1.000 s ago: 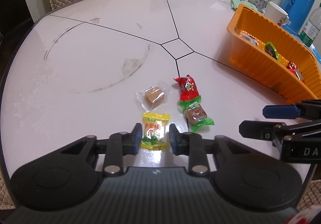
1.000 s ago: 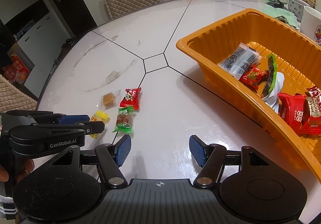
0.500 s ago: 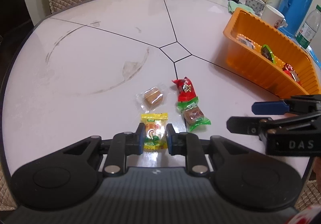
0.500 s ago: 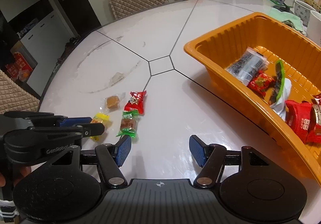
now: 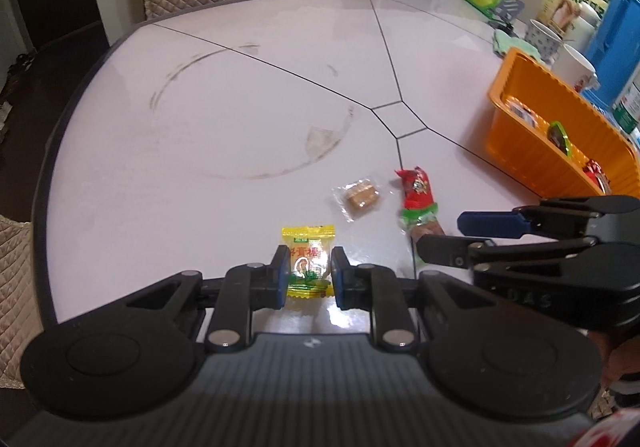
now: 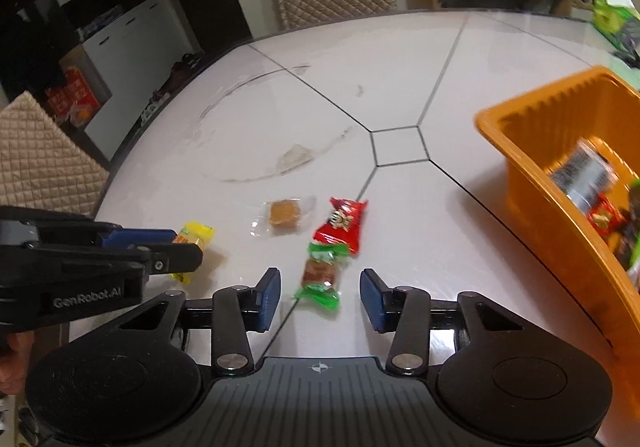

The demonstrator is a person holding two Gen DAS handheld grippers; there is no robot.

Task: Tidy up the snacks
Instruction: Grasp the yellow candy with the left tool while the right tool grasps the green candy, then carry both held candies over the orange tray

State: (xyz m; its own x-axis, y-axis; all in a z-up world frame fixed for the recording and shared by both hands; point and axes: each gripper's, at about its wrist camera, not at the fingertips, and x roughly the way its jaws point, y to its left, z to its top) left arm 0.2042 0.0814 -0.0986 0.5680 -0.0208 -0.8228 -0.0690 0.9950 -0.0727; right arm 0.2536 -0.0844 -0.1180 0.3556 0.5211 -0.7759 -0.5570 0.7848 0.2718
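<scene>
Closing around the green-wrapped candy (image 6: 320,279), the right gripper (image 6: 320,297) is straddling its long axis, pads not yet touching; left gripper (image 5: 309,275) is clenching the yellow candy (image 5: 308,247).

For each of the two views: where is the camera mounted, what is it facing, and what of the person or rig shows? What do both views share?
Left wrist: on the left gripper, looking down at the table; pads clamp the yellow candy; right gripper enters from the right.
Right wrist: on the right gripper, facing the green-wrapped candy between its closing pads, untouched; left gripper and a hand at left.
Shared: clear-wrapped candy, red candy, orange basket.
</scene>
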